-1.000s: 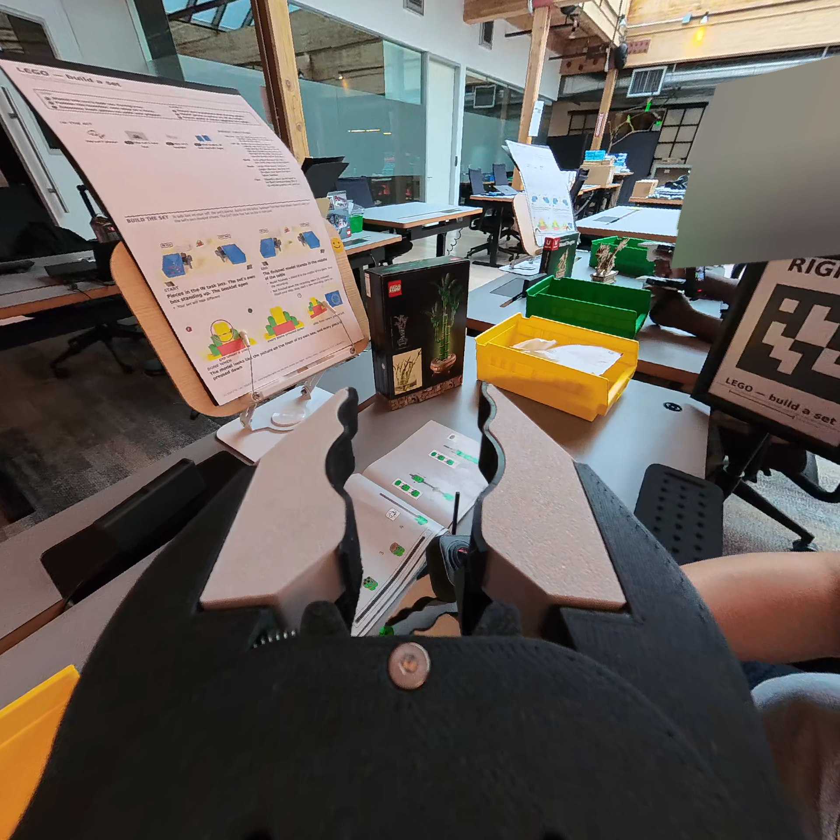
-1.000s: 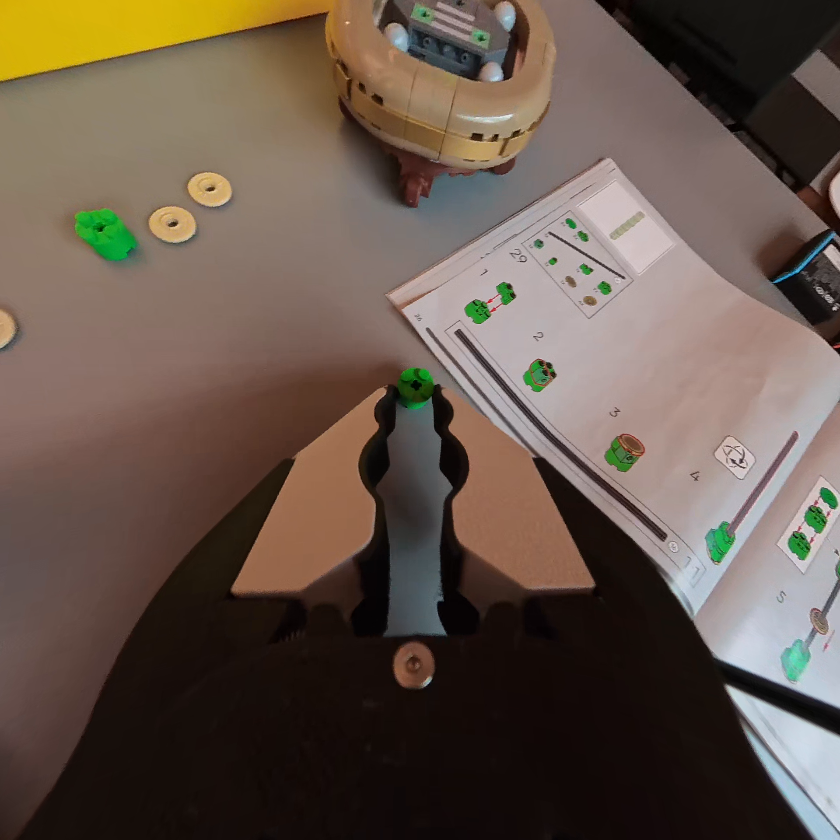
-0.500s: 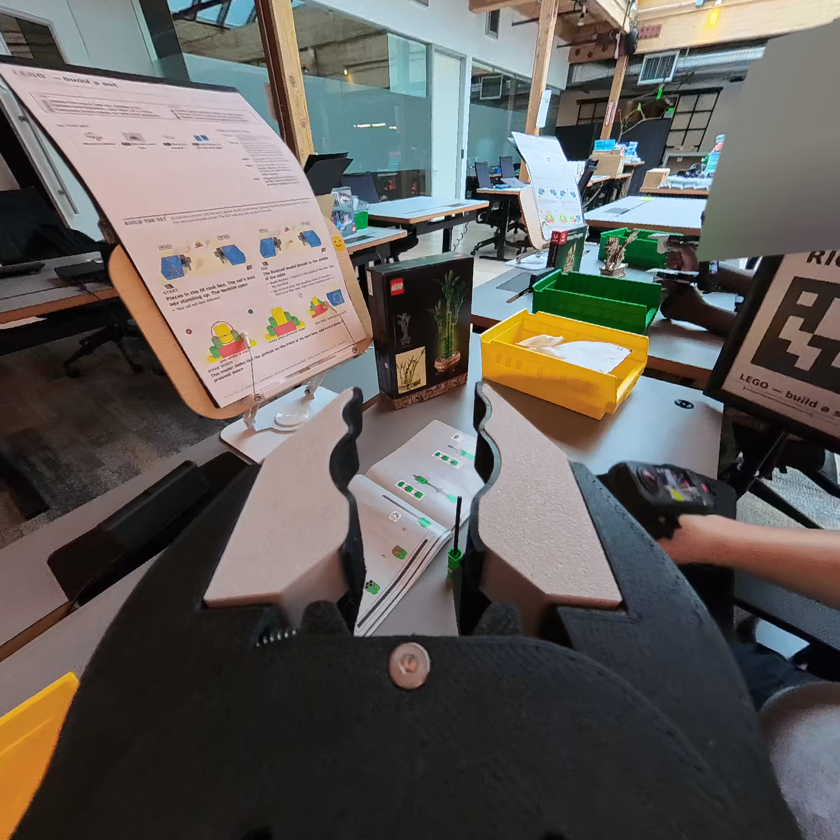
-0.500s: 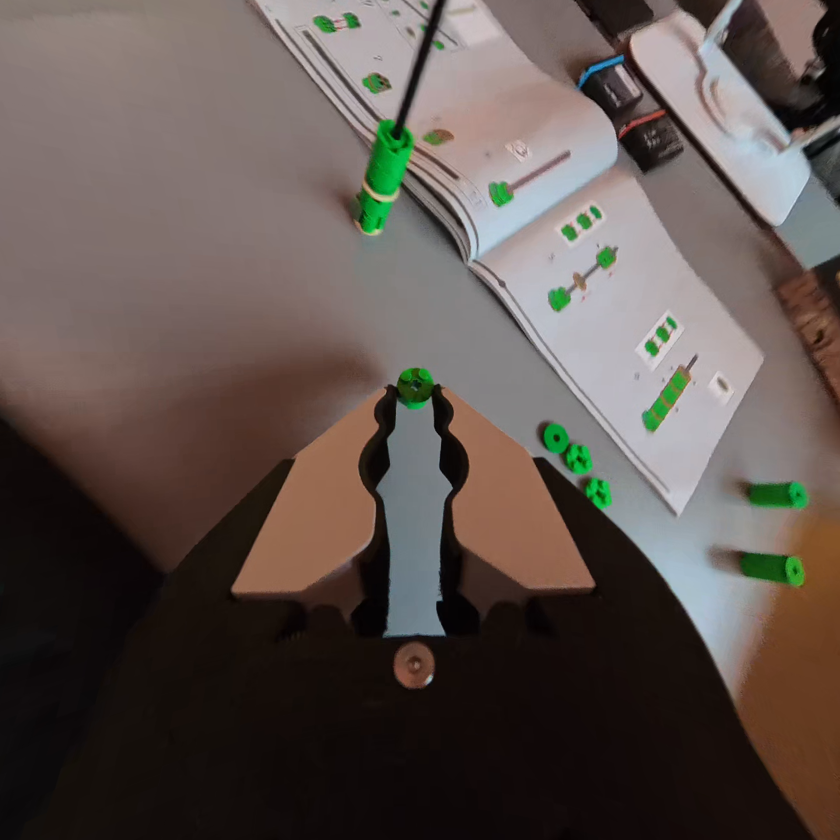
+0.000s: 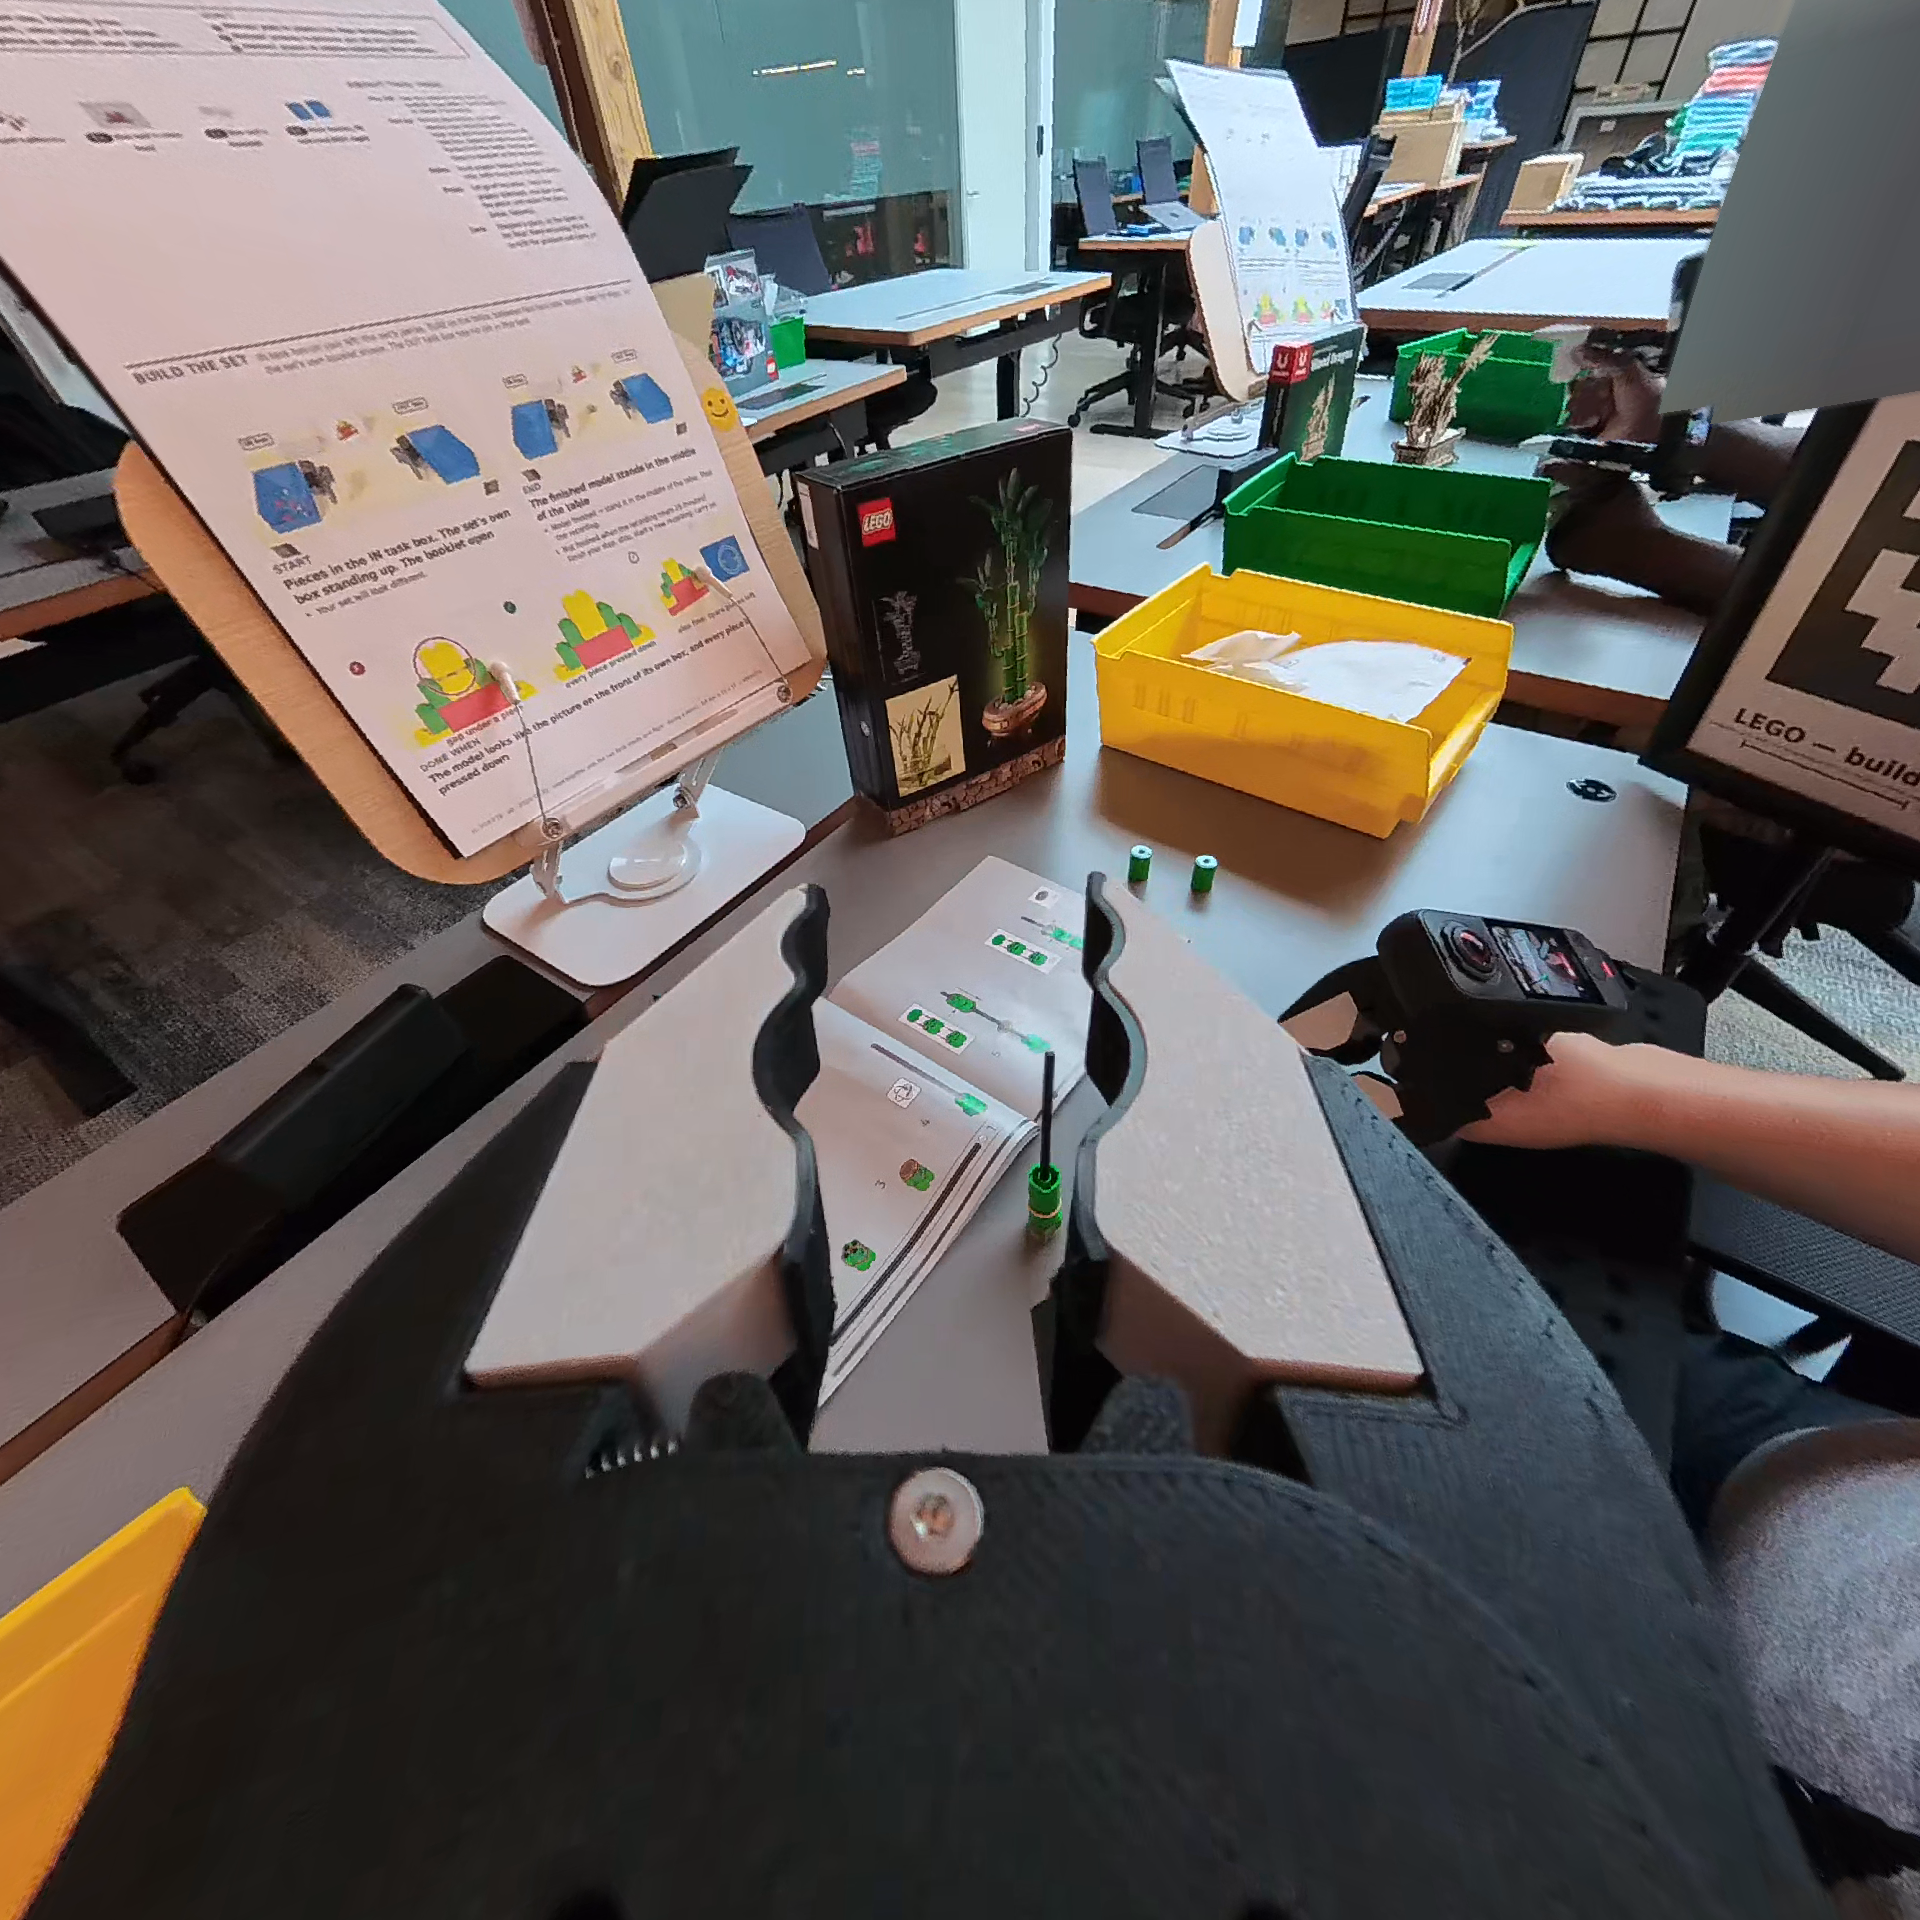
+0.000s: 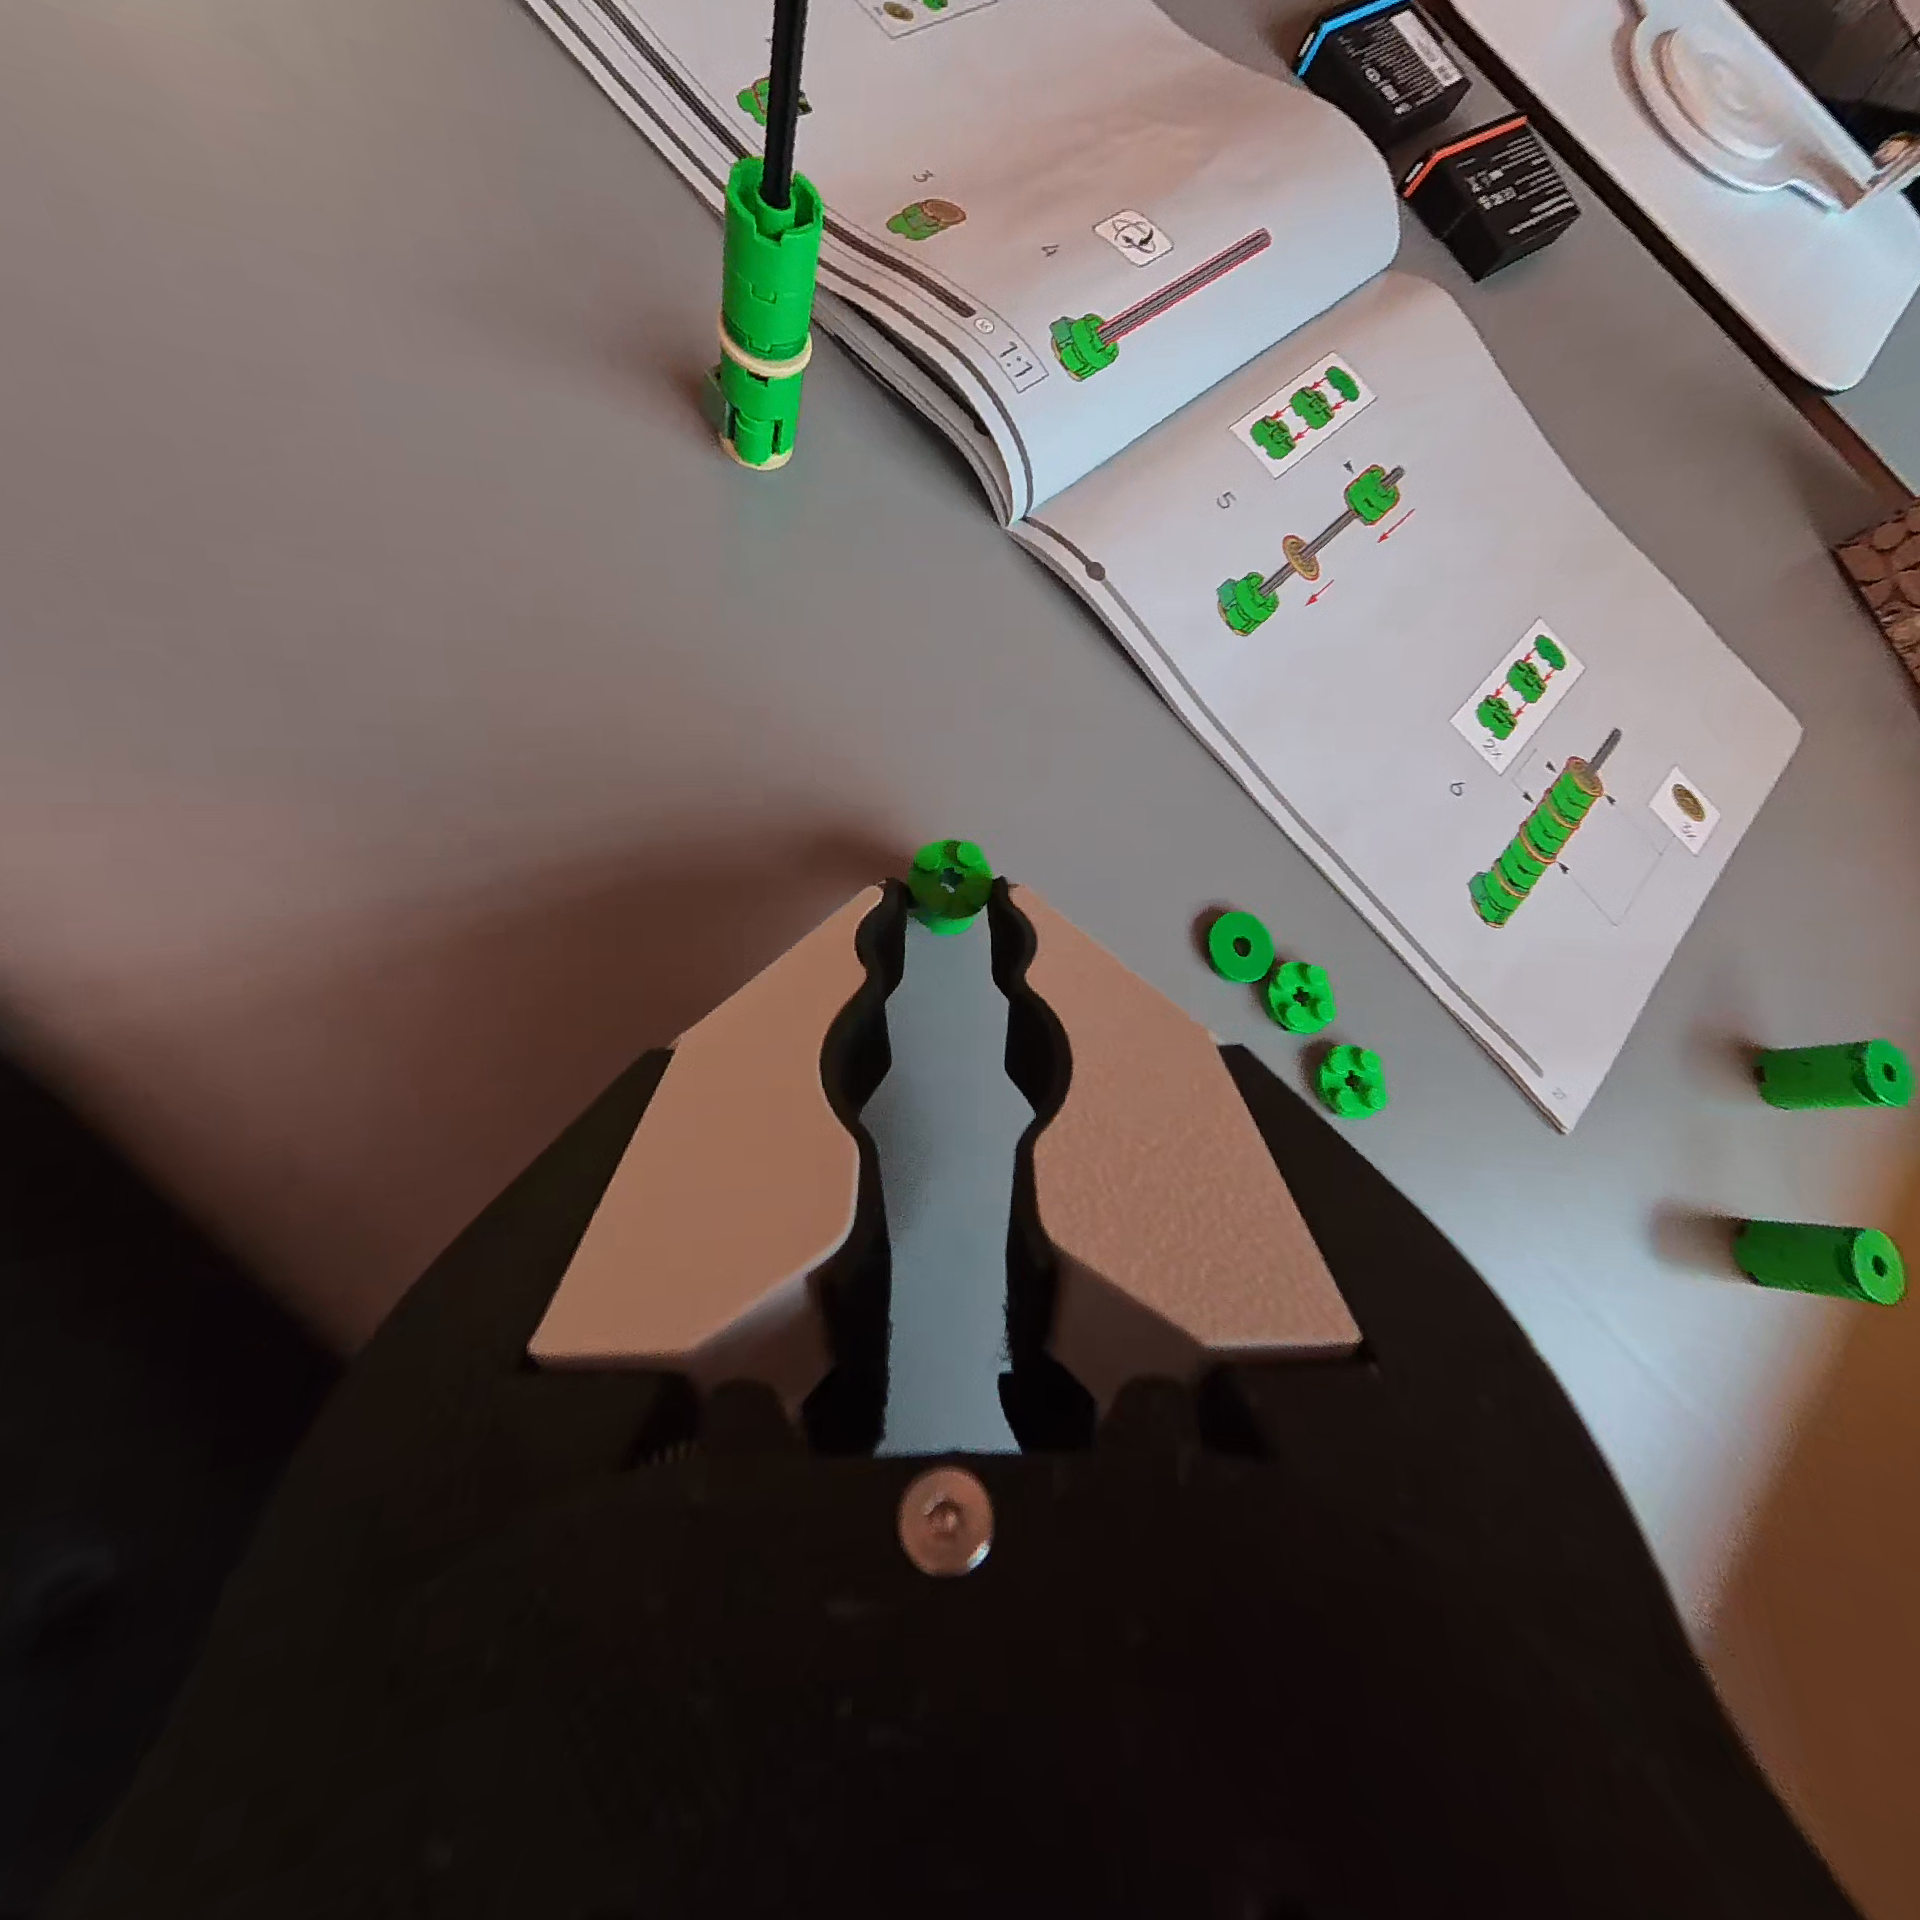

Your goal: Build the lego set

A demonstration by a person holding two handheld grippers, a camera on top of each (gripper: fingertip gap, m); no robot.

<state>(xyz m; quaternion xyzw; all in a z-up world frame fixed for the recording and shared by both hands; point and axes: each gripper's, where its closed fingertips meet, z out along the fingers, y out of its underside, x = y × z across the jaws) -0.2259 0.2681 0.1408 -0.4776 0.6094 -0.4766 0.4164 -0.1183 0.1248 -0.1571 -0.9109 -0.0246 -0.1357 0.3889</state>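
Note:
A black axle with a stack of green round bricks and tan discs (image 6: 767, 312) stands upright on the grey table beside the open instruction booklet (image 6: 1351, 582). In the left wrist view the stack (image 5: 1043, 1195) shows between the fingers of my left gripper (image 5: 951, 914), which is open and empty, close to the right finger's inner edge. My right gripper (image 6: 945, 896) is shut on a small green round brick (image 6: 948, 878) at its tips, held above the table, short of the stack. It also shows in the left wrist view (image 5: 1486, 987), held by a hand.
Three loose green round pieces (image 6: 1301, 995) and two green cylinders (image 6: 1834, 1075) lie by the booklet's near edge. Two small black boxes (image 6: 1486, 197) sit beyond it. A yellow bin (image 5: 1299, 727), the set's box (image 5: 935, 623) and a sheet stand (image 5: 416, 468) stand at the back. One gripper's finger ends stand about 35 cm off the other's.
My right gripper has swung with the green brick from the tan pot model over to the booklet and the axle stack. My left gripper has stayed open and the stack shows clearly between its fingers.

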